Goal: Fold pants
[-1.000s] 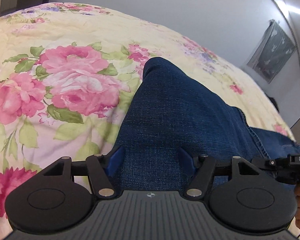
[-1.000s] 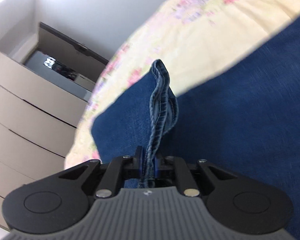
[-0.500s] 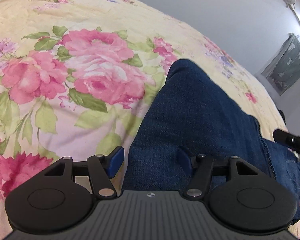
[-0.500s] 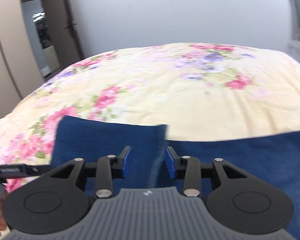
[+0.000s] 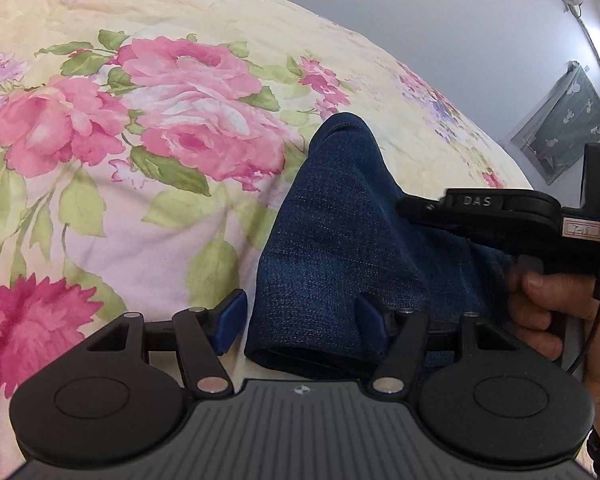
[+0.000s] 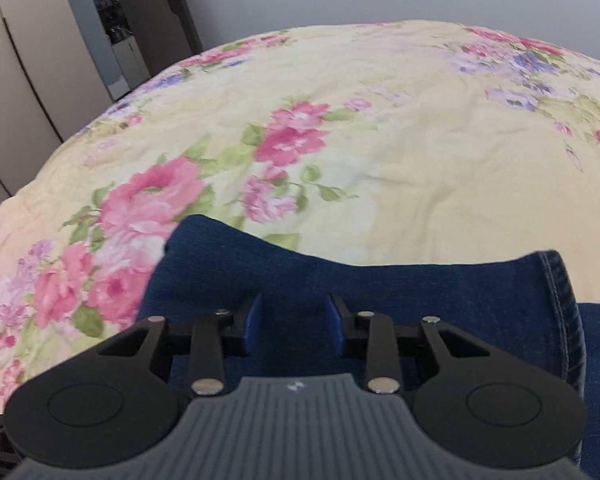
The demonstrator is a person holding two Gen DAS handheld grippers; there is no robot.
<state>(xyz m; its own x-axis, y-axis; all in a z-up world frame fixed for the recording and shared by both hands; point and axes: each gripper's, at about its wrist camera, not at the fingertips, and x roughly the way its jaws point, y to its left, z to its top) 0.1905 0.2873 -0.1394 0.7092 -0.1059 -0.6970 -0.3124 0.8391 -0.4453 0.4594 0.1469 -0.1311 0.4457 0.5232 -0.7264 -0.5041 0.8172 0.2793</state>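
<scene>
1. Floral bedspread, yellow w/ pink roses; covers the whole bed.
2. Blue jeans lie folded on the bedspread, hem stitching at right in the right wrist view.
3. Left gripper: we see the jaws spread wide, straddling the jeans' near folded edge.
4. Right gripper: jaws apart over denim, nothing pinched.
5. Person's hand grips the right gripper's handle.

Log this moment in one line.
jeans: folded on bedspread | left gripper: jaws open, over jeans edge | right gripper: jaws open, over jeans
</scene>
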